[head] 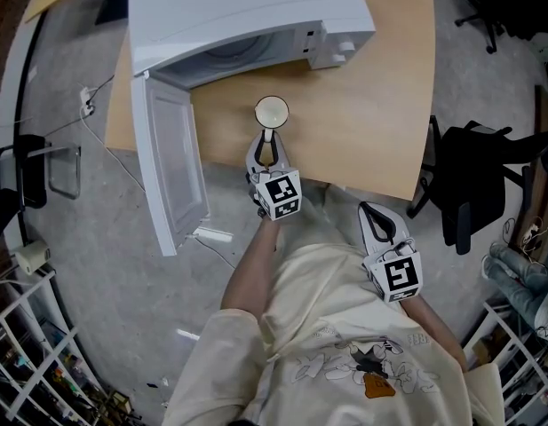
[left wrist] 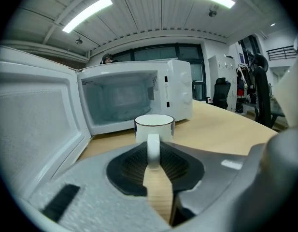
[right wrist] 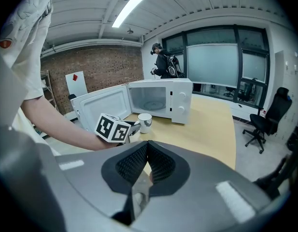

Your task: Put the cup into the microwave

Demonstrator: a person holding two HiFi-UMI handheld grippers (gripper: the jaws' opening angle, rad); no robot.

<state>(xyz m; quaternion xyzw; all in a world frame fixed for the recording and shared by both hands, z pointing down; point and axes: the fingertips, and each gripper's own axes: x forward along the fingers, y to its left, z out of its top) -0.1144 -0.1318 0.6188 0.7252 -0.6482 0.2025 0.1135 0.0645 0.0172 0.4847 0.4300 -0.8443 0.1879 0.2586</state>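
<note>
A white cup [head: 272, 111] stands upright on the wooden table [head: 380, 105], just in front of the open white microwave [head: 247, 16]. Its handle points toward me. My left gripper [head: 270, 138] reaches over the table's near edge and is shut on that handle; in the left gripper view the handle [left wrist: 153, 151] sits between the dark pads, with the cup [left wrist: 154, 124] beyond and the microwave's empty cavity [left wrist: 120, 96] behind it. My right gripper [head: 373, 209] hangs off the table by my body, shut with nothing in it. The right gripper view shows its jaws [right wrist: 148, 146] together.
The microwave door [head: 171, 162] swings out to the left, past the table edge. A black office chair [head: 473, 185] stands right of the table. A white wire rack [head: 25, 353] is at the lower left. A cable [head: 105, 140] trails over the floor.
</note>
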